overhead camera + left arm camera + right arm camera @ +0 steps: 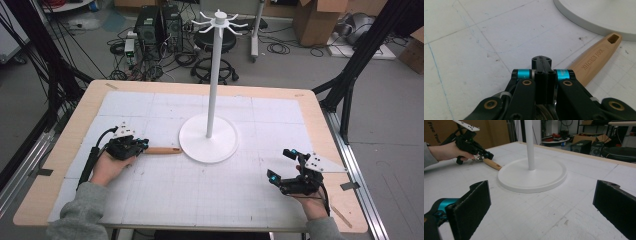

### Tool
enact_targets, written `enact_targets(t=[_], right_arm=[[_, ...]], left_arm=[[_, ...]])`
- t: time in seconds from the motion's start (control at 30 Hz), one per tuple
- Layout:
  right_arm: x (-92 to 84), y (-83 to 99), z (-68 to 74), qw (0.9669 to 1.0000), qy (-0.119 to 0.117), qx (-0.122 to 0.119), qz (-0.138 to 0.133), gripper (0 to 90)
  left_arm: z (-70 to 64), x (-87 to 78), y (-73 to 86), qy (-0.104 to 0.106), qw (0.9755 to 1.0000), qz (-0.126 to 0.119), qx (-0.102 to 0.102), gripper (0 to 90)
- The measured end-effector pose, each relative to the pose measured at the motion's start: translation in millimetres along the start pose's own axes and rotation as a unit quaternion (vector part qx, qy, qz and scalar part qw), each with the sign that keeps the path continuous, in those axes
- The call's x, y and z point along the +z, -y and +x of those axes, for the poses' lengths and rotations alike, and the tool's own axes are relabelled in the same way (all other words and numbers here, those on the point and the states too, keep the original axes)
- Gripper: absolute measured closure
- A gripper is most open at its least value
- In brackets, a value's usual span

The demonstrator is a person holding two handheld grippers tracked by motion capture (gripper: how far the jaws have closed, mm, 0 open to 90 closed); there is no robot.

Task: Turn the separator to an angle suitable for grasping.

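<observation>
Wooden handle (pixel 162 150) lies level on worktop (pixel 70 145), left tongs (pixel 143 145) clamped on it; right tongs (pixel 280 164) apart, low; white stand base (pixel 208 146) touching handle tip.

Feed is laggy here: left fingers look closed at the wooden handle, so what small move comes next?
Probably lift the left gripper slightly to test its hold: it looks shut on the metal end of the kitchen tool, whose wooden handle lies flat against the stand base. The right gripper waits open.
</observation>
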State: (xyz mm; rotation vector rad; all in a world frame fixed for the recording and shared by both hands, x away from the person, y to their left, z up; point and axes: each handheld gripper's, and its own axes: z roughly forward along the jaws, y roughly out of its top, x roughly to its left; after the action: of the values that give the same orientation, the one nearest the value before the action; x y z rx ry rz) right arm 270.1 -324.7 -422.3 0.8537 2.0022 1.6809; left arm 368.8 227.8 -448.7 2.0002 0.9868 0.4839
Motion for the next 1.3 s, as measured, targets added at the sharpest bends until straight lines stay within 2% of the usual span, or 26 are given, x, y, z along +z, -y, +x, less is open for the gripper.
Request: enact_targets(t=[0.1,0.13,0.2,0.6,0.8,0.97,1.3], right_arm=[[-0.1,-0.1,0.7,1.0,-0.001,0.002,0.001,0.6],[0.2,0.0,0.6,1.0,-0.001,0.0,0.001,0.6],[0.2,0.0,0.5,1.0,-0.001,-0.001,0.002,0.6],[-1.1,0.7,1.1,1.0,-0.003,0.002,0.002,0.6],[-0.9,0.3,1.7,1.0,-0.006,-0.001,0.001,0.6],[-1.1,0.4,1.5,1.0,-0.006,-0.001,0.001,0.6],[-0.6,0.3,1.7,1.0,-0.006,-0.003,0.002,0.6]], left_arm=[[-0.1,1.4,-0.9,0.002,1.0,0.004,-0.001,90.0],[-0.4,1.6,-2.7,0.003,0.9999,0.013,0.001,90.0],[-3.3,3.3,-6.1,-0.001,0.9997,0.02,0.014,90.0],[-0.3,3.5,-5.9,0.009,0.9995,0.029,-0.013,89.9],[-2.3,1.8,-5.9,0.008,0.9995,0.032,-0.004,90.0],[-2.2,1.2,-5.6,0.014,0.9993,0.033,-0.011,90.0],[-3.5,-1.6,-5.1,0.021,0.9989,0.042,-0.009,90.0]])
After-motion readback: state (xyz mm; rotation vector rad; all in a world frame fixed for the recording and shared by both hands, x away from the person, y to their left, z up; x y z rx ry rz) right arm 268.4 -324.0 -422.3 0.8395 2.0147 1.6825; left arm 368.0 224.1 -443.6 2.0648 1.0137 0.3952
